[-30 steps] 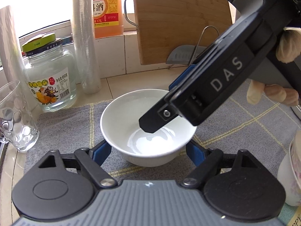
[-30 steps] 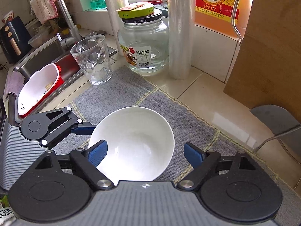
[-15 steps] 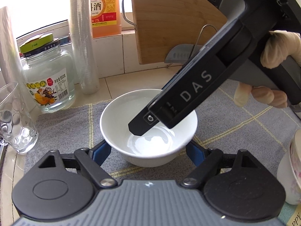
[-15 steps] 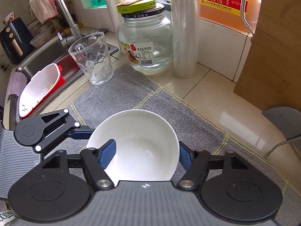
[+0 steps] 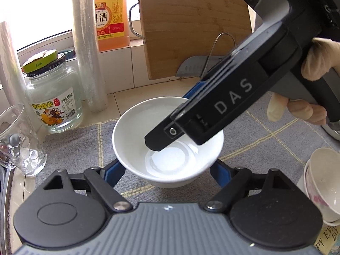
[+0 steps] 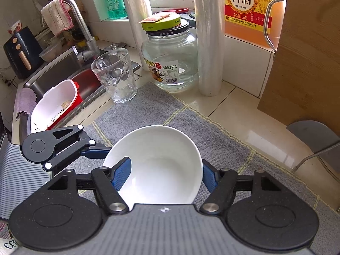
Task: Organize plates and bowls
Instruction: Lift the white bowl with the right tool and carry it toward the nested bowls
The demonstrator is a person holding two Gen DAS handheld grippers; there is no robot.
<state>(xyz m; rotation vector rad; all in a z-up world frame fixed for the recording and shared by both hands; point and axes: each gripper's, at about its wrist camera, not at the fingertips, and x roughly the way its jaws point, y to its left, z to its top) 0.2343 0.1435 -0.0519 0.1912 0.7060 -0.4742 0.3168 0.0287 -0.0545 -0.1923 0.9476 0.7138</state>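
Observation:
A plain white bowl (image 5: 136,131) stands upright on a grey cloth mat (image 5: 265,140). My left gripper (image 5: 166,170) straddles its lower body, a blue pad against each side, and looks shut on it. My right gripper (image 6: 165,174) comes down from the right and is shut on the same white bowl (image 6: 161,148). One of its fingers (image 5: 161,140) dips inside the bowl; the other pad (image 6: 209,178) sits against the outer wall. A gloved hand (image 5: 314,63) holds the right gripper's handle. In the right wrist view one finger (image 6: 93,148) of the left gripper touches the bowl's left side.
A flowered bowl (image 5: 323,182) sits at the mat's right edge. A dimpled glass (image 6: 114,76), a labelled jar (image 6: 170,59), rolls of film (image 6: 208,42), a cooking-wine bottle (image 6: 248,4) and a leaning wooden board (image 6: 308,59) line the back. The sink (image 6: 59,72) holds a white-and-red basket (image 6: 57,104).
The right gripper's jaws have closed from wide apart onto the bowl, one pad now inside the rim. In the left wrist view its finger has slid leftward, deeper into the bowl.

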